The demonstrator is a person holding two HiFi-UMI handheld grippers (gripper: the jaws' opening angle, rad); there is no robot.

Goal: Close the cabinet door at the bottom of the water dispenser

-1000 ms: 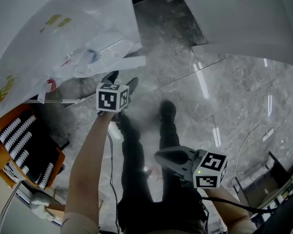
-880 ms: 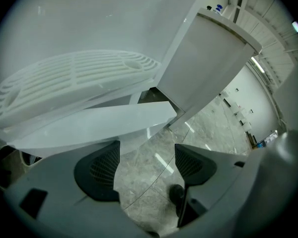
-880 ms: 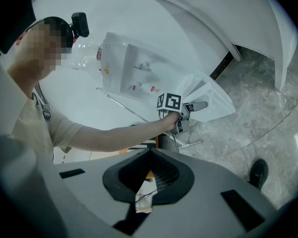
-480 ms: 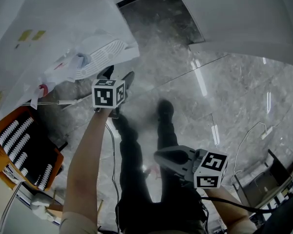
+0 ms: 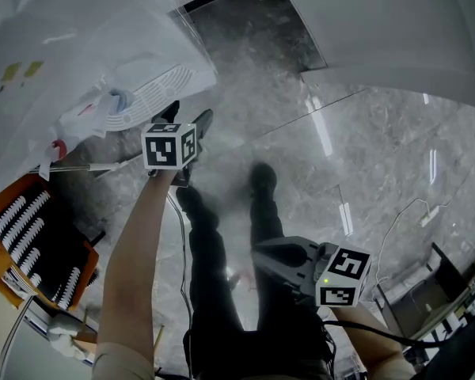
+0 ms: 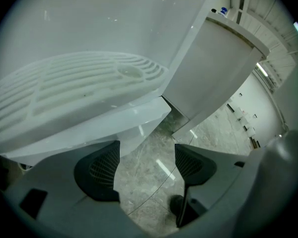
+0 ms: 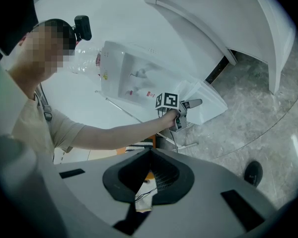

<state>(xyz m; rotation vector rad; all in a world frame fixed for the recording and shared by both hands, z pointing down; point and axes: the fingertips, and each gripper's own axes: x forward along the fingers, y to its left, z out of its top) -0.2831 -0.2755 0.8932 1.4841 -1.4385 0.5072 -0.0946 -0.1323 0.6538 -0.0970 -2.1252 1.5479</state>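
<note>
Tongs of our left gripper (image 6: 146,157) gape empty at the white ribbed drip tray (image 6: 79,88); the white cabinet door (image 7: 211,103) seemingly lies just below. Our right gripper (image 7: 149,162), tongs pressed together, hangs farther off.

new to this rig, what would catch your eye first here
The white water dispenser fills the head view's upper left, its ribbed drip tray jutting out. The left gripper is raised below that tray, jaws apart, while the right gripper hangs shut by the person's legs.

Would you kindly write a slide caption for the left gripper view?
Open left hand-held gripper near the ribbed drip tray of the water dispenser, grey floor showing between its jaws.
</note>
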